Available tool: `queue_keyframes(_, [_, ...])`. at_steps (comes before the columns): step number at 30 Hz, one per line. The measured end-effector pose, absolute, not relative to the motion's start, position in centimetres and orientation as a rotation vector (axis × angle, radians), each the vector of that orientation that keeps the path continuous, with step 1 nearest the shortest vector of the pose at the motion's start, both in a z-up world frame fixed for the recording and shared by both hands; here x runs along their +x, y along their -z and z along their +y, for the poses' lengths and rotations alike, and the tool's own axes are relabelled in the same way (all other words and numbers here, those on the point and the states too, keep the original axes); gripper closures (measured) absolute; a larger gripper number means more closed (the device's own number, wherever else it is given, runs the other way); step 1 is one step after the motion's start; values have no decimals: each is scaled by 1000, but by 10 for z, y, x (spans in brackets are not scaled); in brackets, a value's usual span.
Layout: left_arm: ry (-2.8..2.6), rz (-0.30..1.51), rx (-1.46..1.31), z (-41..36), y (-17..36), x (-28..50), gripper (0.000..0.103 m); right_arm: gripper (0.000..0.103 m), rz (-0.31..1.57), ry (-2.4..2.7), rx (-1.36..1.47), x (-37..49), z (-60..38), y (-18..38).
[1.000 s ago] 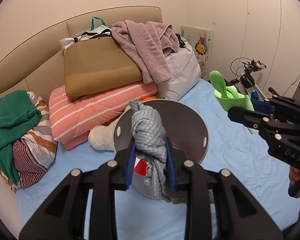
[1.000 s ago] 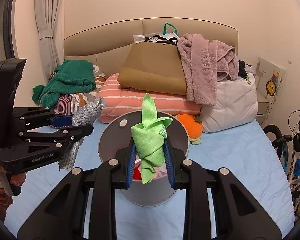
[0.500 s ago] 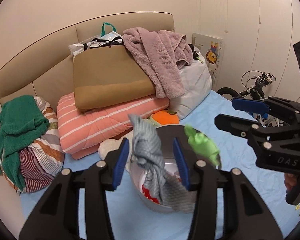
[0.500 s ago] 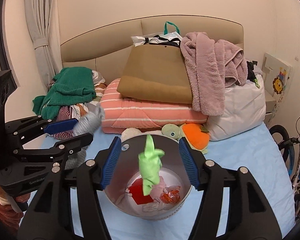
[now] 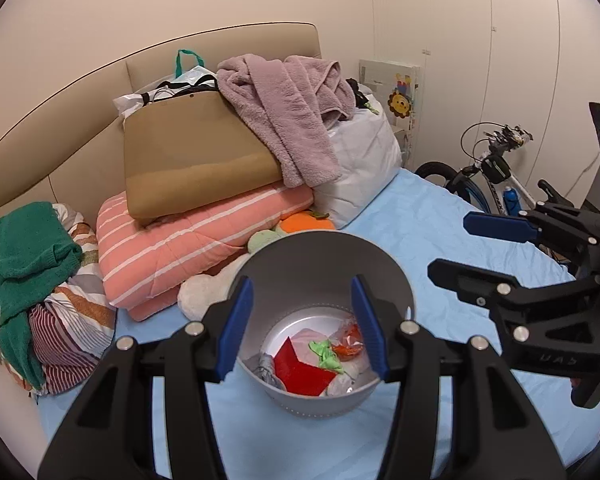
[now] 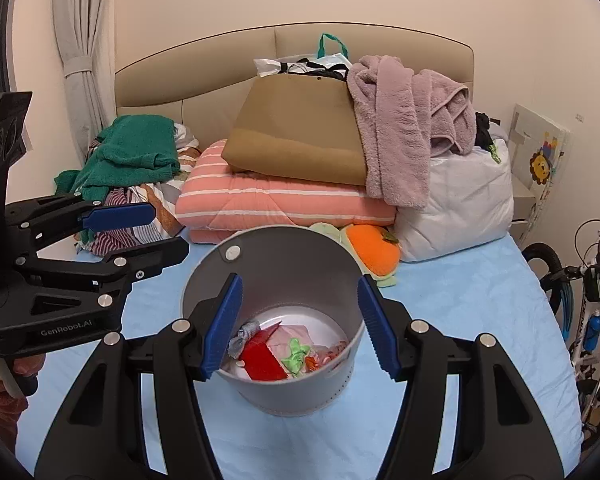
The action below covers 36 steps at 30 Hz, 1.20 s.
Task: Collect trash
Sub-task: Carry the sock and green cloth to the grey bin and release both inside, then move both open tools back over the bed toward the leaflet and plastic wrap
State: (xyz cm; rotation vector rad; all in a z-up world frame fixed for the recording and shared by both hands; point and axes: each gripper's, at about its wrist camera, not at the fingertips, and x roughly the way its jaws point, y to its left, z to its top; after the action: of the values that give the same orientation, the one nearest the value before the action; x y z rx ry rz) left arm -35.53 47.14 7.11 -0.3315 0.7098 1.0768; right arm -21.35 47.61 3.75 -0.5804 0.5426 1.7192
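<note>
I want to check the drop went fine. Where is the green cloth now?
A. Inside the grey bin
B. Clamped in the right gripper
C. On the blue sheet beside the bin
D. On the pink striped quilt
A: the green cloth lies inside the grey bin next to a red piece, and the right gripper is open with nothing between its fingers.

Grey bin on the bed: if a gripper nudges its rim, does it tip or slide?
The grey bin stands taller than its base is wide, on a soft blue sheet, so a rim push probably tips it rather than slides it. Its contents look light: a green cloth, a red carton, and wrappers, so little ballast. A low push on the wall seems safer.
</note>
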Motion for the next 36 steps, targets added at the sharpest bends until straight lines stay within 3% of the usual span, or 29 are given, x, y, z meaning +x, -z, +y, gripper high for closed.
queue_keyframes(11, [-937,738,-271,418,-46,-288,51,45,549,-1565,-529,-158,396,-16])
queue_keyframes(15, [-874,733,-227,389,-38,-254,37,45,552,-1475,-490,-127,360,-8])
queue_keyframes(20, [-775,742,-181,349,-22,-203,34,45,557,-1343,-418,-81,305,1])
queue_keyframes(36, [-362,802,-122,196,45,-21,28,32,603,-821,-247,69,72,53])
